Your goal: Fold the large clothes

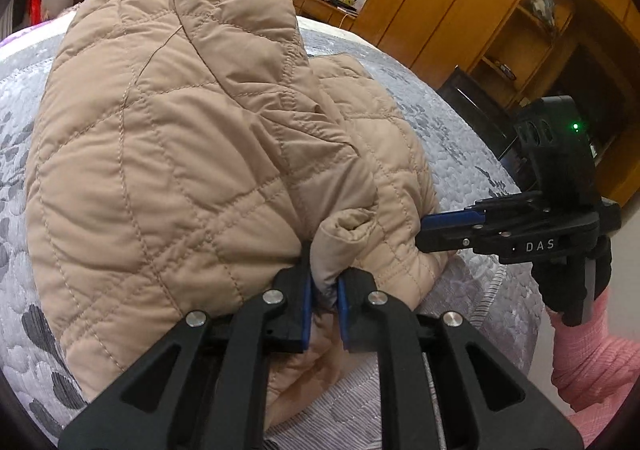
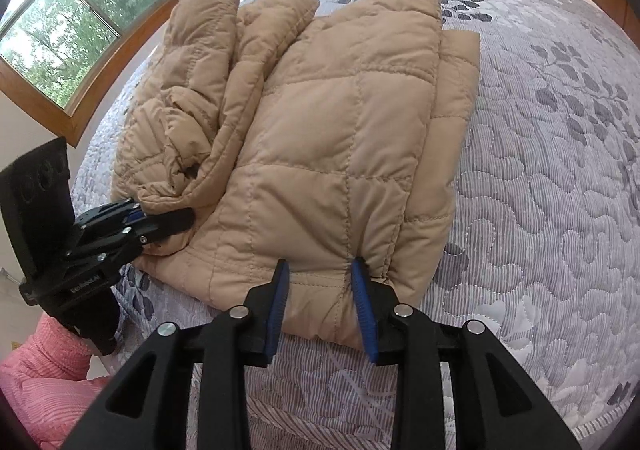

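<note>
A tan quilted jacket (image 1: 168, 153) lies folded into a bundle on the bed; it also shows in the right wrist view (image 2: 328, 153). My left gripper (image 1: 324, 290) is shut on a bunched fold of the jacket at its near edge, and appears from the side in the right wrist view (image 2: 168, 219). My right gripper (image 2: 320, 282) has its jaws apart around the jacket's near hem, fabric bulging between the blue pads. In the left wrist view the right gripper (image 1: 424, 232) reaches into the jacket's right edge.
The grey-lilac quilted bedspread (image 2: 540, 189) with leaf print covers the bed. A window (image 2: 60, 29) is at the left, wooden cabinets (image 1: 500, 9) at the right. Pink sleeves (image 1: 588, 362) of the person show near both grippers.
</note>
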Demonstrator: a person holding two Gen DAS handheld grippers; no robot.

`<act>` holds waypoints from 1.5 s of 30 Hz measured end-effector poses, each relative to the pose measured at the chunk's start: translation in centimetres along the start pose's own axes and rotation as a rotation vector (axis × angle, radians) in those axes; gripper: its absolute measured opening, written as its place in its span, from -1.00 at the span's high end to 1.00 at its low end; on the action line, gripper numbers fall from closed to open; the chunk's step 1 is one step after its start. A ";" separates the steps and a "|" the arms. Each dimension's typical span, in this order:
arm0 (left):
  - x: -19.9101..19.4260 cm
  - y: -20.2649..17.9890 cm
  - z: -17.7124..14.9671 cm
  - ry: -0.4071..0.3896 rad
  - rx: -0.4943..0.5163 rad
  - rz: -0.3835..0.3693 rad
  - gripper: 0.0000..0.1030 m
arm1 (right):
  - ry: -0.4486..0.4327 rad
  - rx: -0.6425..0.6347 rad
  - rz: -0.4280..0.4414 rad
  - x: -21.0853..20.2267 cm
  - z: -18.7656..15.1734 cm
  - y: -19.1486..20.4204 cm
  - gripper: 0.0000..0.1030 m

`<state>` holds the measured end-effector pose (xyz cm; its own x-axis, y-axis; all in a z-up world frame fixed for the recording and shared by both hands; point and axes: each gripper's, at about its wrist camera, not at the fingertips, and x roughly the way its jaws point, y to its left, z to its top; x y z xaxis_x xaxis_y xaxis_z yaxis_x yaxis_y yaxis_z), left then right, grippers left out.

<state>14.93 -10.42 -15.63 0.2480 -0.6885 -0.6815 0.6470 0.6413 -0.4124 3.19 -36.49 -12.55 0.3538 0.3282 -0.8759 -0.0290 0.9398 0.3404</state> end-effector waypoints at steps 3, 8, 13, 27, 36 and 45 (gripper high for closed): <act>-0.1 0.0 -0.1 -0.003 0.001 0.001 0.79 | -0.002 -0.002 -0.006 -0.3 -0.1 0.2 0.35; -0.5 0.0 -0.2 -0.004 -0.004 0.010 0.79 | 0.002 0.001 -0.010 0.0 0.0 0.4 0.30; -2.6 -1.0 0.2 -0.007 0.003 0.009 0.72 | 0.011 -0.004 -0.023 -0.5 0.1 1.0 0.19; -13.5 2.4 2.4 -0.137 -0.138 0.146 0.44 | -0.096 -0.054 0.007 -6.3 4.7 4.7 -0.40; -10.2 6.8 4.3 -0.042 -0.239 0.366 0.44 | -0.032 -0.065 0.082 -3.6 8.9 8.1 -0.56; -9.4 8.3 4.0 -0.038 -0.261 0.353 0.44 | 0.071 -0.042 0.102 1.2 10.7 8.3 -0.56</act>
<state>20.84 0.08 -10.25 0.4508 -0.4209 -0.7872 0.3149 0.9002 -0.3009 13.38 -29.33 -7.08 0.2796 0.4268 -0.8600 -0.1014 0.9039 0.4156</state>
